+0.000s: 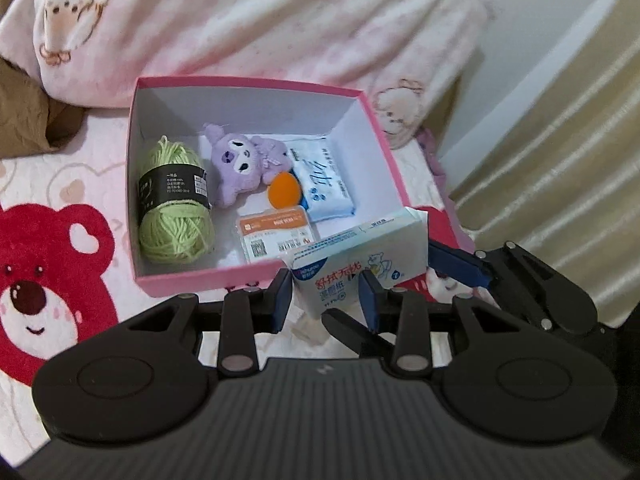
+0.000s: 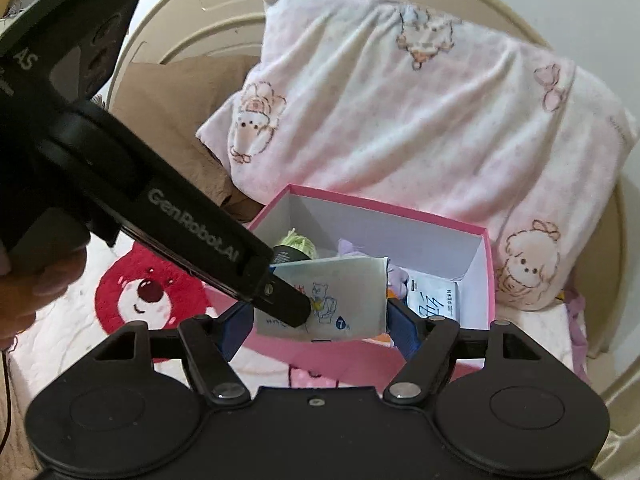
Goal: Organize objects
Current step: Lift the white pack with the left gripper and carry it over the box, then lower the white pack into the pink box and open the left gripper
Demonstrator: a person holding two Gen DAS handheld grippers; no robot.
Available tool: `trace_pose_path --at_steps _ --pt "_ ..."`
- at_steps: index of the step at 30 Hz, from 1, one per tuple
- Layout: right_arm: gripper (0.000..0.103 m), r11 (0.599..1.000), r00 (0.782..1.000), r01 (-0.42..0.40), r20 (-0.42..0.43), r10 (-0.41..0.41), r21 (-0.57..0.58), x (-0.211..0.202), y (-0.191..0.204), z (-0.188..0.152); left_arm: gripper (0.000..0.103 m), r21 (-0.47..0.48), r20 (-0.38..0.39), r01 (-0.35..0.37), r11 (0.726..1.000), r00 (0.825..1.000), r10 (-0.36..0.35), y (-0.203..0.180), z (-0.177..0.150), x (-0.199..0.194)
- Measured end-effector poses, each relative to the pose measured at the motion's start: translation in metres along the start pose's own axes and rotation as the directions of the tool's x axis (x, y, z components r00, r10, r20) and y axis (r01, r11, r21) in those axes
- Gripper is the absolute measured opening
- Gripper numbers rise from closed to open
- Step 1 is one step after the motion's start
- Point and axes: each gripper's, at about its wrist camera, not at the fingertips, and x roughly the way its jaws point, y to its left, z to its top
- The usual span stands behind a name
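A pink box (image 1: pixel 256 276) with a white inside stands open on the bed. In it lie a green yarn ball (image 1: pixel 172 200), a purple plush toy (image 1: pixel 244 160), an orange ball (image 1: pixel 283 192), a white tissue pack (image 1: pixel 324 180) and an orange-and-white card pack (image 1: pixel 276 236). A white-and-blue wet wipe pack (image 1: pixel 356 260) is held over the box's near right corner. My left gripper (image 1: pixel 326 296) has its pads either side of the pack's near end. My right gripper (image 2: pixel 318 320) has its pads at both ends of the same pack (image 2: pixel 344 296). The left gripper's finger (image 2: pixel 280 304) crosses in front of it.
A pink-and-white pillow (image 2: pixel 400 100) with bear prints lies behind the box. The bed sheet (image 1: pixel 48 272) shows a red bear. A brown cushion (image 2: pixel 176 120) is at the back left. A cream curtain (image 1: pixel 560 152) hangs on the right.
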Motion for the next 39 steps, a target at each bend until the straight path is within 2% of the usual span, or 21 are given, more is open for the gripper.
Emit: trace_pose_path --at_steps 6,12,15,19,22,25,29,34,39 --pt "0.079 0.997 0.995 -0.037 -0.087 0.043 0.071 0.055 -0.031 0.012 0.035 -0.102 -0.073 -0.04 0.994 0.997 0.033 0.021 0.028 0.055" --pt "0.079 0.964 0.974 -0.08 -0.185 0.129 0.253 0.112 -0.055 0.005 0.034 -0.161 -0.104 -0.111 0.981 0.99 0.095 0.044 0.04 0.095" --pt "0.079 0.957 0.967 -0.077 -0.214 0.141 0.28 0.13 -0.055 0.0 0.034 -0.209 -0.128 -0.115 0.971 0.988 0.089 0.057 0.042 0.107" --pt "0.078 0.938 0.956 -0.099 -0.229 0.182 0.332 0.142 -0.061 -0.006 0.035 -0.213 -0.118 -0.131 0.968 0.987 0.107 0.063 0.041 0.113" --pt "0.08 0.926 0.959 -0.063 -0.235 0.16 0.371 0.148 -0.069 -0.01 0.037 -0.176 -0.078 -0.146 0.974 0.988 0.134 0.059 0.041 0.109" --pt "0.08 0.928 0.965 -0.039 -0.225 0.131 0.371 0.138 -0.072 -0.01 0.043 -0.145 -0.046 -0.137 0.98 0.99 0.132 0.051 0.042 0.098" --pt "0.081 0.924 0.975 -0.055 -0.181 0.132 0.378 0.1 -0.076 -0.003 0.049 -0.044 -0.006 -0.155 0.987 0.988 0.155 0.029 0.04 0.071" --pt "0.081 0.931 0.978 -0.083 -0.152 0.145 0.355 0.045 -0.073 0.004 0.05 0.071 0.016 -0.194 0.978 0.981 0.193 -0.002 0.035 0.029" --pt "0.084 0.93 0.98 -0.106 -0.12 0.157 0.352 -0.007 -0.071 0.01 0.054 0.13 0.042 -0.196 0.972 0.981 0.192 -0.027 0.021 -0.015"
